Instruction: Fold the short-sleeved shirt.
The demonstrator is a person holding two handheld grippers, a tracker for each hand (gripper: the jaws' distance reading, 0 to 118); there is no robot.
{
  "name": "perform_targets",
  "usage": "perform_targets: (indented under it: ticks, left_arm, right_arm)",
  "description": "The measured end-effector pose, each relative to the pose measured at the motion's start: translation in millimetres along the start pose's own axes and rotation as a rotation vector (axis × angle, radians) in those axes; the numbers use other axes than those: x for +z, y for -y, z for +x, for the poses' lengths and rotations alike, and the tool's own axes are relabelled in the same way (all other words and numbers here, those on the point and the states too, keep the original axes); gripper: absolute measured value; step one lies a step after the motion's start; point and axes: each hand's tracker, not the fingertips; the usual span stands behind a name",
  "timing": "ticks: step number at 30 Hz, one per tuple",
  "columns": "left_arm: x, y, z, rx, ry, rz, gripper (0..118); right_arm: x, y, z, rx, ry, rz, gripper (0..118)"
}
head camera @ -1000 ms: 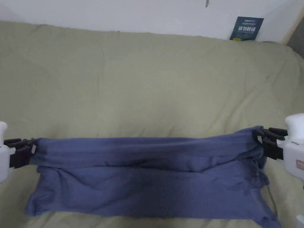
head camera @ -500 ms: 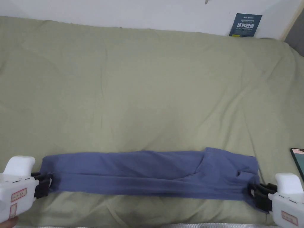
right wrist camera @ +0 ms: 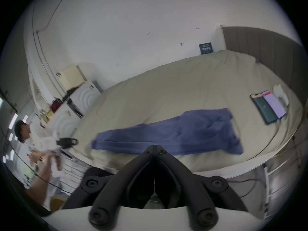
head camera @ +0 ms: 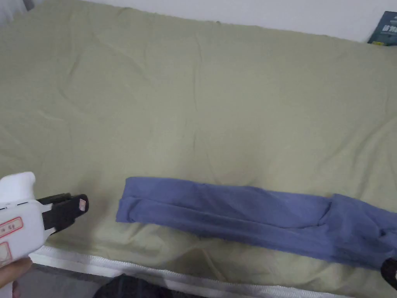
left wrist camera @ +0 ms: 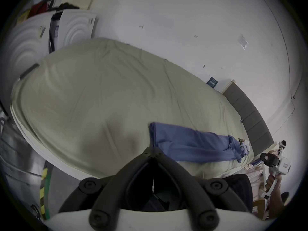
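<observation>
The blue short-sleeved shirt (head camera: 248,211) lies on the olive bed sheet (head camera: 194,97) as a long, narrow folded strip near the front edge. It also appears as the shirt (left wrist camera: 191,144) and the shirt (right wrist camera: 175,133) in the two gripper views. My left gripper (head camera: 79,203) hovers left of the strip's left end, a short gap away, jaws shut on nothing; its own tips (left wrist camera: 152,148) meet. My right gripper (right wrist camera: 155,147) is shut and empty, in front of the strip's near edge. A dark part of it shows at the right gripper (head camera: 389,271).
Two phones (right wrist camera: 268,108) and a white object lie on the sheet right of the shirt. A dark card (head camera: 384,29) leans on the white wall. A grey headboard (right wrist camera: 266,51) bounds the right side. The mattress's white edge (head camera: 116,267) runs along the front.
Both grippers have let go of the shirt's ends and drawn back from them. The shirt stays on the bed as a narrow strip. The head camera has swung left.
</observation>
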Motion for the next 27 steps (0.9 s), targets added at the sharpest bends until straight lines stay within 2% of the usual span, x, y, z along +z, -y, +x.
perform_targets:
  ticks: [2,6,7,8,11,12,13,15,21,27]
  left_arm:
    - [-15.3,-0.4,-15.5,0.05,0.101,-0.029,0]
    - [-53.9,0.7,-55.0,0.265,0.295,-0.113,0]
    - [-65.9,2.2,-66.1,0.34,0.374,-0.143,5]
    - [-82.8,2.3,-80.8,0.411,0.451,-0.175,19]
    - [-119.3,0.1,-101.4,0.453,0.535,-0.241,46]
    - [-129.6,-0.3,-106.5,0.473,0.574,-0.261,83]
    - [-136.9,-1.7,-112.1,0.537,0.745,-0.222,87]
    - [-149.6,-9.5,-118.4,0.596,0.744,-0.243,84]
    - [-193.3,-17.6,-89.6,0.505,0.773,-0.315,42]
    - [-207.7,-20.3,-77.6,0.494,0.832,-0.344,39]
  right_arm:
    - [-4.6,3.4,-13.4,-0.019,-0.073,-0.038,0]
    - [-12.9,11.2,-36.4,0.036,-0.034,-0.045,0]
    - [-15.2,12.3,-38.8,0.037,-0.035,-0.049,0]
    - [-18.6,16.9,-38.9,0.038,-0.033,-0.053,0]
    - [-26.7,18.5,-45.1,0.045,-0.018,-0.085,0]
    - [-29.9,19.1,-53.4,0.049,-0.01,-0.092,0]
    - [-32.1,19.5,-56.2,0.057,0.0,-0.101,0]
    - [-35.9,19.2,-59.5,0.065,0.012,-0.111,0]
    - [-42.4,20.3,-75.3,0.053,0.03,-0.114,0]
    - [-45.0,23.1,-83.2,0.048,0.03,-0.118,0]
